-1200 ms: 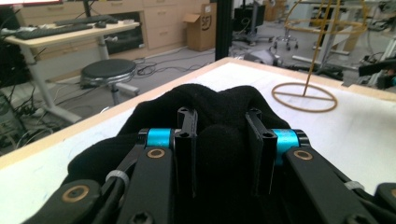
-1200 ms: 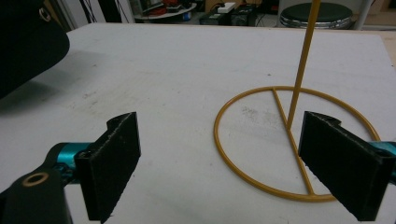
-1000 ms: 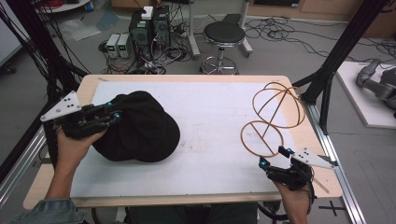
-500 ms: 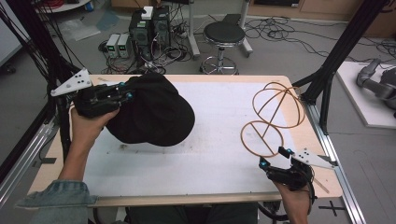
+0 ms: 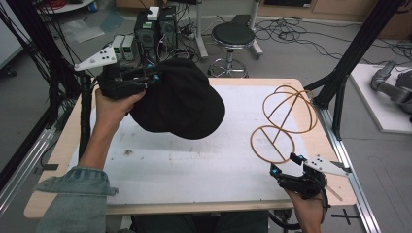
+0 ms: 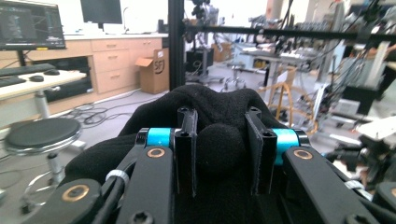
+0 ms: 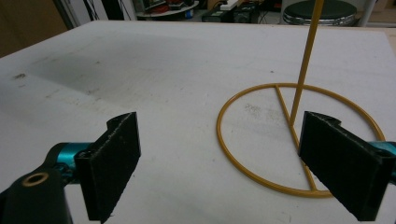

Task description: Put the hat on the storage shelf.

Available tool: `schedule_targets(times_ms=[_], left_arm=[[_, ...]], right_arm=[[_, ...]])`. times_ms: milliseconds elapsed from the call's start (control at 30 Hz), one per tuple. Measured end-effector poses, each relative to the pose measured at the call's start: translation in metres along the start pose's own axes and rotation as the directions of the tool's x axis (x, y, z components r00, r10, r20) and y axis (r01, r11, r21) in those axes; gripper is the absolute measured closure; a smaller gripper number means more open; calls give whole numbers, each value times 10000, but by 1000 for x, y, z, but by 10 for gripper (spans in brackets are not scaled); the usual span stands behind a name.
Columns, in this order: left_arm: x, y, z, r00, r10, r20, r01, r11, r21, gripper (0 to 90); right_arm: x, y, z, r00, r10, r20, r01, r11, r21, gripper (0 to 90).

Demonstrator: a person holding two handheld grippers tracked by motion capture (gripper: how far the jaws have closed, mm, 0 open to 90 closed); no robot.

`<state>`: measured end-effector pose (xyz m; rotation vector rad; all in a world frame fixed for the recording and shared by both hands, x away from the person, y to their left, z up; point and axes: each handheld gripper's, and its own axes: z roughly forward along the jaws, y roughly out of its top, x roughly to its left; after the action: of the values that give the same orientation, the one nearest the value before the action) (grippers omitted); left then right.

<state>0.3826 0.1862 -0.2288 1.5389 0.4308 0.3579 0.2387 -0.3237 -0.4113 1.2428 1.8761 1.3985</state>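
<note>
Black cap (image 5: 180,104) held aloft; gold wire stand (image 5: 284,121) upright on table.

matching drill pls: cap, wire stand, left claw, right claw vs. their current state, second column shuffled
Column 1:
1. cap
2. wire stand
3. left claw
4. right claw

Column 2:
A. open, low over the table
B. shut on black fabric
C. lifted off the table
D. standing on the table at the right

Pairs: 1-C, 2-D, 3-B, 4-A
</note>
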Motion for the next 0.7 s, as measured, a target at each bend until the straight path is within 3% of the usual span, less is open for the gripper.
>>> schedule_targets(times_ms=[200,433,700], left_arm=[[3,11,13,9986,-359,388,380,9978,-551,694],[0,27,29,9982,-167,568,208,9972,-723,694],[-6,42,58,9926,-300,1176,423,9937,-1035,695]], right_arm=[[0,0,0,10000,-30,-30,30,10000,-15,128],[1,0,0,10000,-34,-61,34,10000,-27,128],[1,0,0,9999,-69,-138,68,10000,-45,128]])
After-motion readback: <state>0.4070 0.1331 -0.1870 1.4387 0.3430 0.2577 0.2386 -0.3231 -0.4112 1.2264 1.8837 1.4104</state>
